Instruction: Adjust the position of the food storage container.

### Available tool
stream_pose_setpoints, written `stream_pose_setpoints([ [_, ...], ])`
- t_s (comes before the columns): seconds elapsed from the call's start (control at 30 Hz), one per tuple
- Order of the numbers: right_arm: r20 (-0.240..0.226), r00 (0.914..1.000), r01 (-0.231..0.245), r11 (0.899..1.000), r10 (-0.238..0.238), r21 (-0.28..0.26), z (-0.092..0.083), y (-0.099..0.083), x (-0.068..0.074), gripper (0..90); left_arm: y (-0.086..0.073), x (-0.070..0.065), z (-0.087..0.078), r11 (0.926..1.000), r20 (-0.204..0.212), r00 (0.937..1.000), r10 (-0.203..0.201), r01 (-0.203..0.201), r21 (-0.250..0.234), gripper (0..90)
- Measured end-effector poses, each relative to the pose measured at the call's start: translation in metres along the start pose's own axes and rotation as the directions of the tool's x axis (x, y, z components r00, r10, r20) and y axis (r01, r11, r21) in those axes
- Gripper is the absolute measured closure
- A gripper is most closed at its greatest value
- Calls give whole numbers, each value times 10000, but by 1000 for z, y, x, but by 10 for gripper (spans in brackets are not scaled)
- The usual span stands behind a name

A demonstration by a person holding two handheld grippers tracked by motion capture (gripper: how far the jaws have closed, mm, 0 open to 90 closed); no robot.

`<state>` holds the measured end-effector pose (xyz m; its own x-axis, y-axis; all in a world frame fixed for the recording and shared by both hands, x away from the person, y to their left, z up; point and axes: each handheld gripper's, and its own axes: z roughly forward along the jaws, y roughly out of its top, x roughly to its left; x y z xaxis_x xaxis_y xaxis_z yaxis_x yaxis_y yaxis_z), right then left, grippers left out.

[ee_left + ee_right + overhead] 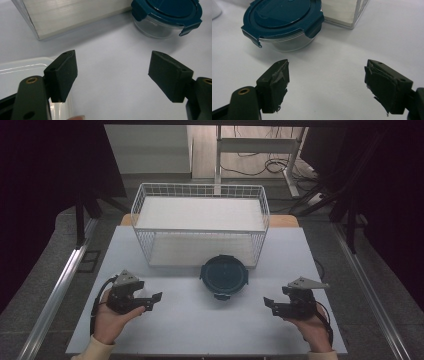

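One lidded container (223, 275), one wire basket (200, 222); left gripper (150, 301) and right gripper (270, 306) jaws wide, empty.

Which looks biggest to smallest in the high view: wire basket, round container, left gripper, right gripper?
1. wire basket, by far the largest.
2. round container with the blue lid.
3. left gripper and right gripper: both open, about alike, so unranked.

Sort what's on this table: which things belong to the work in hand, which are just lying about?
In the job: round container with blue lid, left gripper and right gripper, both open, pointing toward it.
Lying about: white wire basket behind it; clear plastic piece beside the left gripper.
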<state>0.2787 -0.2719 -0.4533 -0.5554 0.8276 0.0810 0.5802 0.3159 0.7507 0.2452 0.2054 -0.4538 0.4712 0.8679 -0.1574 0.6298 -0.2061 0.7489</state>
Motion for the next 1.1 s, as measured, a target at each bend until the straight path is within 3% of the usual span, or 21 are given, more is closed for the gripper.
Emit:
stream_pose_setpoints([
  [0.17, 26, 9999, -166, 9999, 166, -22, -2, -2, -7, 216, 1, 2, -4, 9998, 12, 9999, -124, 124, -122, 230],
  [0.57, 47, 10000, -38, 9999, 38, 124, -5, 2, -1, 234, -6, 1, -7, 9999, 105, 9999, -75, 75, 77, 222],
  [0.87, -34, 10000, 34, 9992, -33, 393, -3, 0, 1, 249, -5, -3, 3, 9990, 318, 9993, 174, -187, 400, 217],
  [1.1, -85, 10000, 14, 9982, -9, 601, 1, -3, 0, 255, -5, -2, 5, 9990, 258, 9996, 83, -94, 427, 219],
])
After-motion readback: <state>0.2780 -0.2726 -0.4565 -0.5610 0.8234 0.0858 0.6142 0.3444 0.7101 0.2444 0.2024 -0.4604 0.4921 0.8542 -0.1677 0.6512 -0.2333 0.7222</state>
